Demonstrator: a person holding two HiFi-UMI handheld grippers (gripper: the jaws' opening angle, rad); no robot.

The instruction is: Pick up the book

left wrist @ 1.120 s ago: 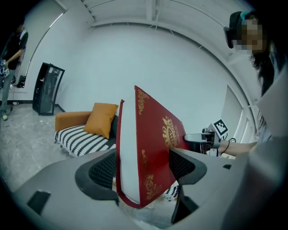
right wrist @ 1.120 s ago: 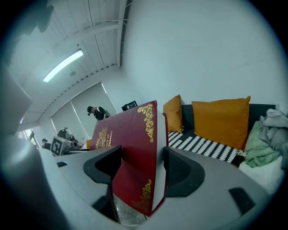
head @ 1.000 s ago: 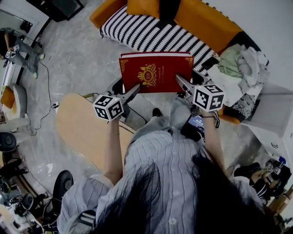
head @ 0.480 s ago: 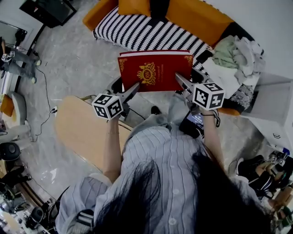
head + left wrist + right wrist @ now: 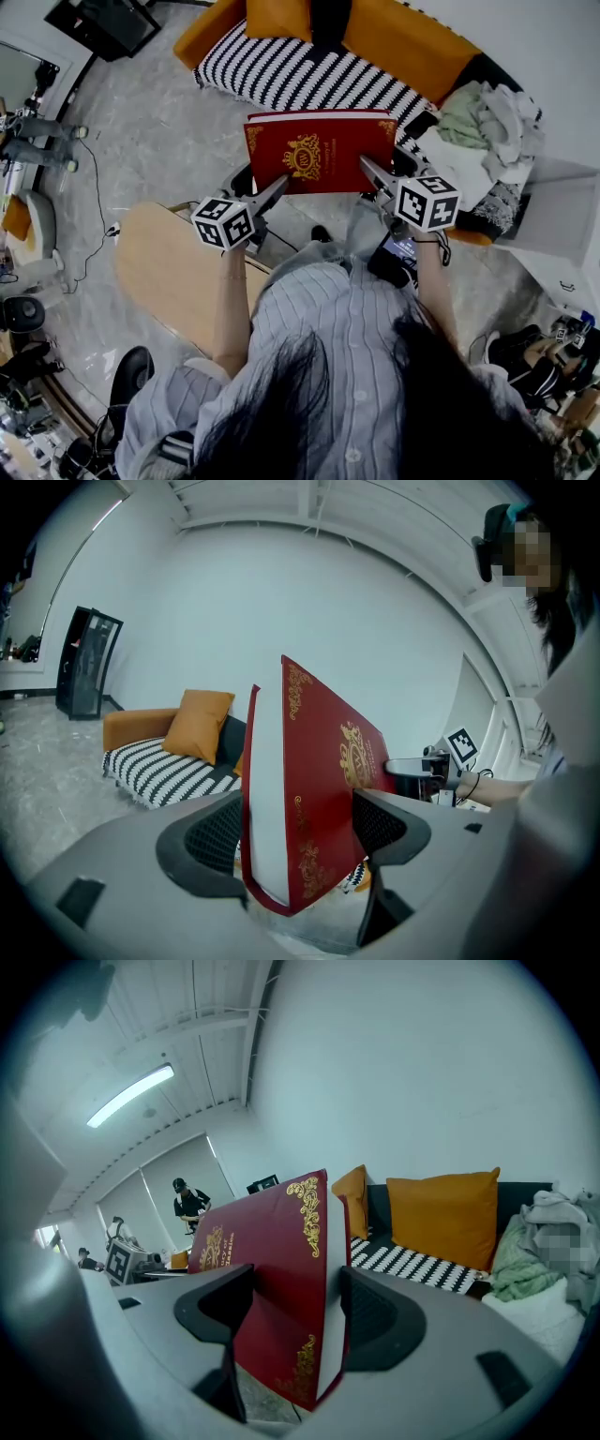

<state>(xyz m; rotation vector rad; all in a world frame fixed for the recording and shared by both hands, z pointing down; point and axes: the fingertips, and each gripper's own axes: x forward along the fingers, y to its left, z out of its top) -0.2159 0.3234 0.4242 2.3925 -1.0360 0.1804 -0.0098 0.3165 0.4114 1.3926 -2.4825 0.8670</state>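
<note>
A thick red book (image 5: 322, 150) with gold ornaments is held flat in the air in front of the person, over the floor beside the sofa. My left gripper (image 5: 274, 190) is shut on the book's near left corner, and my right gripper (image 5: 372, 174) is shut on its near right corner. In the left gripper view the book (image 5: 314, 789) stands edge-on between the jaws of my left gripper (image 5: 298, 827), its white pages showing. The right gripper view shows the book (image 5: 272, 1279) clamped by my right gripper (image 5: 289, 1307) the same way.
An orange sofa (image 5: 412, 42) with a black-and-white striped throw (image 5: 300, 70) lies ahead. A heap of clothes (image 5: 492, 127) sits at its right end. A light wooden table (image 5: 173, 272) is at the lower left. Grey floor (image 5: 150, 122) spreads to the left.
The book stays gripped at both near corners. The head view has shifted slightly, so book and grippers sit a touch lower and to the right than half a second ago.
</note>
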